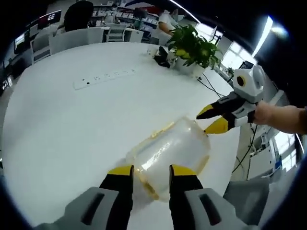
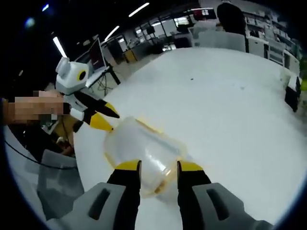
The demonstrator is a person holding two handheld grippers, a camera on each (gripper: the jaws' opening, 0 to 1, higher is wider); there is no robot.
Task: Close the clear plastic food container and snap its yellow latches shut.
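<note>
Clear plastic food container (image 1: 170,155) lying on the white round table (image 1: 72,124), near the table's edge, with yellow trim (image 1: 160,130) along its rim. In the left gripper view, left gripper (image 1: 151,171) low in front, yellow-tipped jaws parted a little way with the container's near end showing in the gap between them — tips close against the plastic, but contact hard to confirm. Nothing plainly clamped. Right gripper (image 1: 211,119) entering from the right side of that view, held by a hand (image 1: 266,113), jaws spread apart, tips just beside the container's far end. In the right gripper view, the same arrangement mirrored: right gripper (image 2: 159,166) at the bottom with jaws apart and the container (image 2: 144,153) between and just beyond the tips; left gripper (image 2: 108,119) coming in from the left, jaws open, tips near the container's upper left edge. Cannot tell from either view whether the lid is seated or the latches are snapped. Farther back on the table — a white power strip (image 1: 103,78) and a potted plant (image 1: 194,48) near the far edge. Office desks and chairs (image 1: 86,36) beyond the table.
</note>
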